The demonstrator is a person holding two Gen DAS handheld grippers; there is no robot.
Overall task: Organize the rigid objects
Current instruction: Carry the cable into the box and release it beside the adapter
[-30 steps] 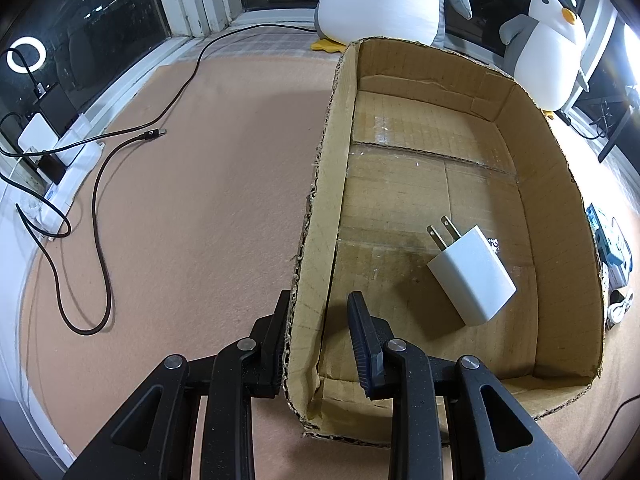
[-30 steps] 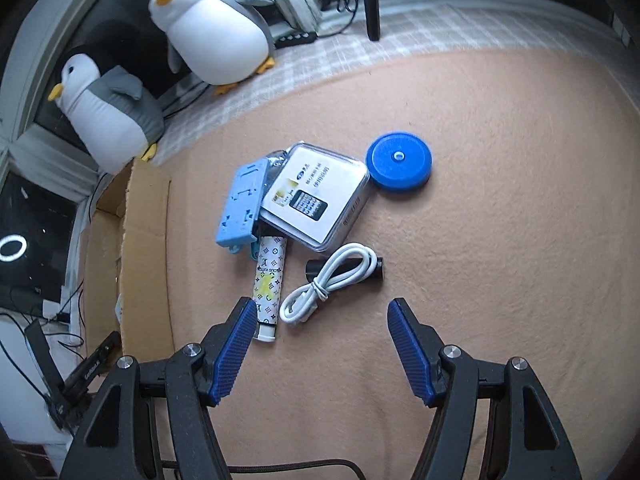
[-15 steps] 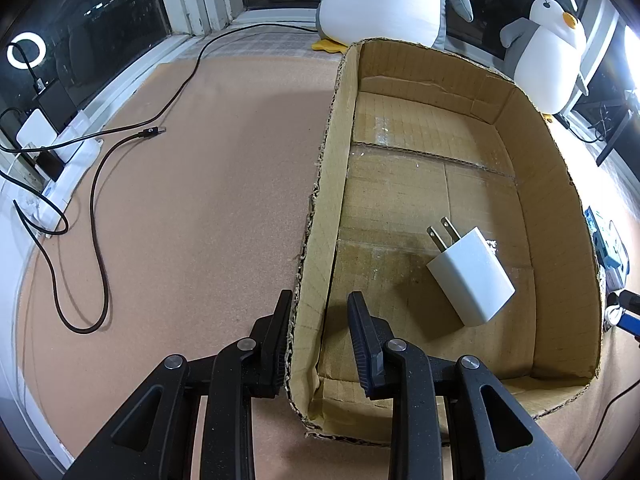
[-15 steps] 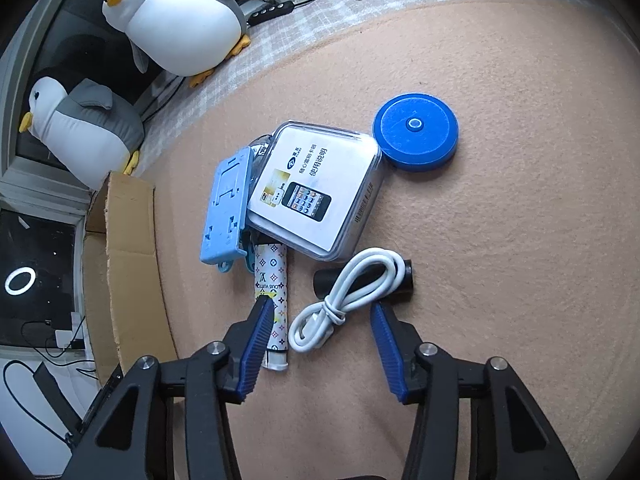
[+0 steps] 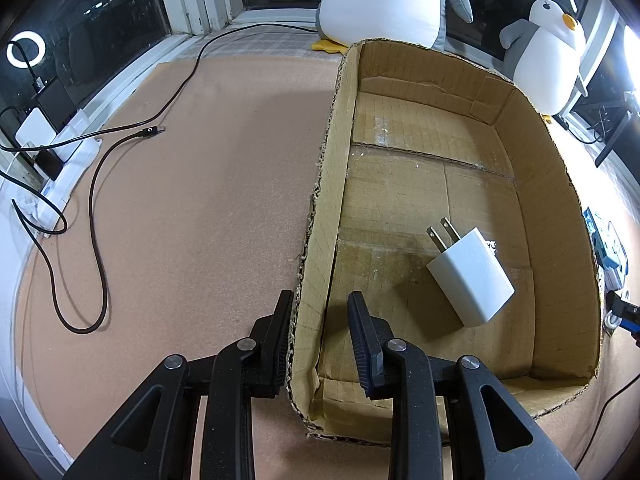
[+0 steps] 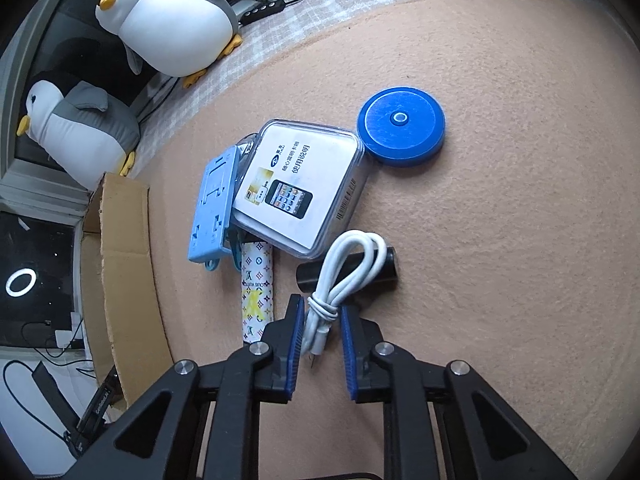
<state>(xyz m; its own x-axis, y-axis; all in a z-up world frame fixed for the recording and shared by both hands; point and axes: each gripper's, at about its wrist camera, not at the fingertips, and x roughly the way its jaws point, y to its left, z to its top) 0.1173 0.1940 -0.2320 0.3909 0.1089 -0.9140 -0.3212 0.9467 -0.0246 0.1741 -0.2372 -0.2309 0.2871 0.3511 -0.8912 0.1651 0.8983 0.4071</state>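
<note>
One change: right gripper (image 6: 318, 342) has dropped from wide over the pile, jaws closing around the coiled white cable (image 6: 340, 280) on the worktop. Left gripper (image 5: 320, 340) stays clamped on the brown cardboard box (image 5: 320, 216) wall. Pickup looks imminent.

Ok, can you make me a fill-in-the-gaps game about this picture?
1. The white plug charger lies inside the brown ___ box.
2. The left gripper is clamped on the box's ___.
3. The bundled white cable sits between the right gripper's ___ pads.
4. The round flat disc is ___.

Answers: cardboard; wall; blue; blue
</note>
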